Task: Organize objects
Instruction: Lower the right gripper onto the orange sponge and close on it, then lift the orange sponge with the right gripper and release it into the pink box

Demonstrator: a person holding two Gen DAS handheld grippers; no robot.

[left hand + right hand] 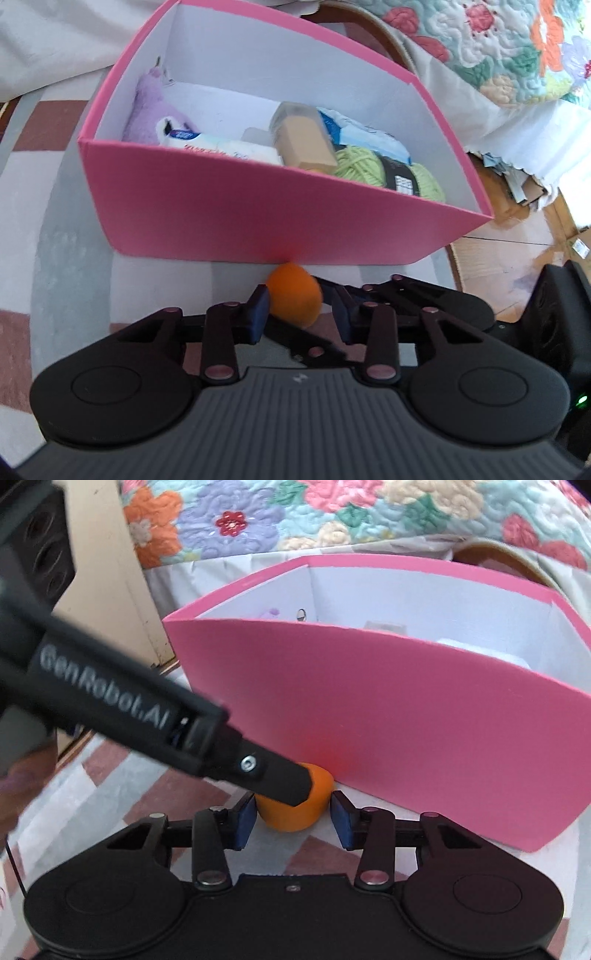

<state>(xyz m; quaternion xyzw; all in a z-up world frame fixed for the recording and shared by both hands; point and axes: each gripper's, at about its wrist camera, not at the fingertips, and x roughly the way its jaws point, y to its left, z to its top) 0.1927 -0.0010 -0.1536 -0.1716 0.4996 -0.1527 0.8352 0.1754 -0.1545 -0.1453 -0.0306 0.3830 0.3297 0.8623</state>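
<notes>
Left wrist view has the orange ball [293, 299] on the checked cloth [55, 221], right against the pink box [258, 206]. Left gripper [301, 312] is narrow, its left pad touching the ball, the other just off it. Right gripper [293, 819] brackets the ball [295, 812] too, narrow but not clearly pressing. I'd let one gripper squeeze it centred, lift clear of the wall, then drop it by the green yarn [391, 171].
</notes>
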